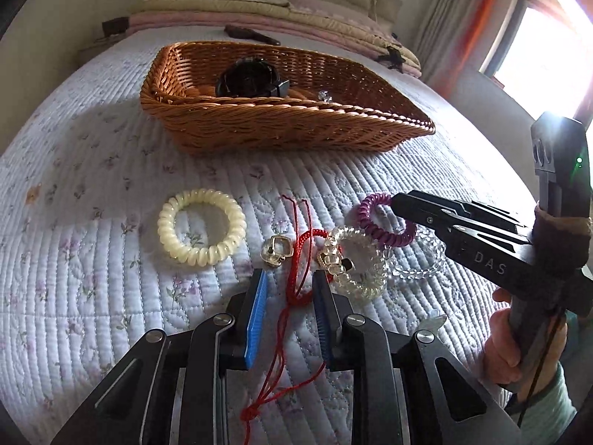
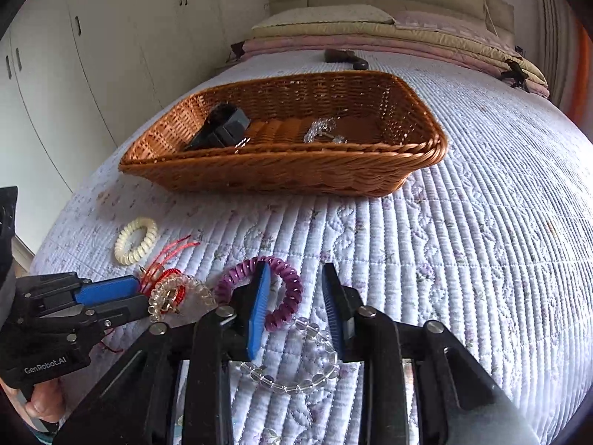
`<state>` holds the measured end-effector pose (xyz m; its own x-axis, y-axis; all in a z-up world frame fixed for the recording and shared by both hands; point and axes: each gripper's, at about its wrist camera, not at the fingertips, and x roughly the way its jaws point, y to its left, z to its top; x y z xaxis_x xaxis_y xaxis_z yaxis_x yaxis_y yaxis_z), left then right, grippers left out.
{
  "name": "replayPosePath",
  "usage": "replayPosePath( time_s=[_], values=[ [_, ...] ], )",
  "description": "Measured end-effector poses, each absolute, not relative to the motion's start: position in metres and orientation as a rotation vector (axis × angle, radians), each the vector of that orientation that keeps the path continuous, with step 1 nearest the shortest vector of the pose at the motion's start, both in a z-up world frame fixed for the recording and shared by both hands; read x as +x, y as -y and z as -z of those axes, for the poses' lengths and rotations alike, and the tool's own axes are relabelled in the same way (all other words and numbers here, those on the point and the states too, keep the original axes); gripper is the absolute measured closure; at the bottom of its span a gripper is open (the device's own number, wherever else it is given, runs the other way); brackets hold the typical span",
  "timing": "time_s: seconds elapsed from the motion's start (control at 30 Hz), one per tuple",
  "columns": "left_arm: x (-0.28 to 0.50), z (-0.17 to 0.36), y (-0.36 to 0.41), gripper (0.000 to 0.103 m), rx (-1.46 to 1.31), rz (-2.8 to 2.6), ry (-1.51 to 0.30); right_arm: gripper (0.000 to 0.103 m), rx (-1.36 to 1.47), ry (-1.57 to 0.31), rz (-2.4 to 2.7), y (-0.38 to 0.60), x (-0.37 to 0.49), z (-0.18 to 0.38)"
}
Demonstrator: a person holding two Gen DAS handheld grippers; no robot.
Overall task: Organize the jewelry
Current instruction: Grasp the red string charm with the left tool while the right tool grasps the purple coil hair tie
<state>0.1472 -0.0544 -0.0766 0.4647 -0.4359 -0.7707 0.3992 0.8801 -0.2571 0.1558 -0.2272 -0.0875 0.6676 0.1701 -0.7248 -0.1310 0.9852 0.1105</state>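
Red cord (image 1: 296, 289) runs between the left gripper (image 1: 289, 278)'s parted fingers, apparently untouched. Between the right gripper (image 2: 296, 278)'s spread, unclenched fingers lies a purple coil band (image 2: 281, 289), with a clear bead bracelet (image 2: 296, 371) nearer. Beyond both stands the wicker basket (image 2: 289, 178).

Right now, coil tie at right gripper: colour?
Purple coil tie, clearest in the right wrist view.

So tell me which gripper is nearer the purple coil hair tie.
Right. The right gripper straddles the purple coil hair tie; the left gripper sits further off, around the red cord bracelet.
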Motion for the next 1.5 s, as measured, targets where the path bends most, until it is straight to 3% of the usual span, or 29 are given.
replayPosePath(
  time_s=[0.13,0.53,0.97,1.07,1.5],
  values=[
    [0.137,0.076,0.055,0.085,0.033,0.492,-0.979,0.09,0.04,-0.821,-0.167,0.226,0.155,0.09],
    [0.138,0.065,0.042,0.084,-0.079,0.59,-0.949,0.09,0.084,-0.822,-0.194,0.232,0.152,0.09],
    [0.157,0.077,0.077,0.085,0.035,0.484,-1.001,0.09,0.062,-0.844,-0.19,0.226,0.158,0.095],
    [0.15,0.077,0.08,0.095,0.057,0.485,-0.982,0.09,0.045,-0.842,-0.188,0.224,0.159,0.096],
    [0.086,0.063,0.02,0.098,-0.053,0.436,-0.869,0.091,0.066,-0.67,-0.178,0.23,0.127,0.074]
  ],
)
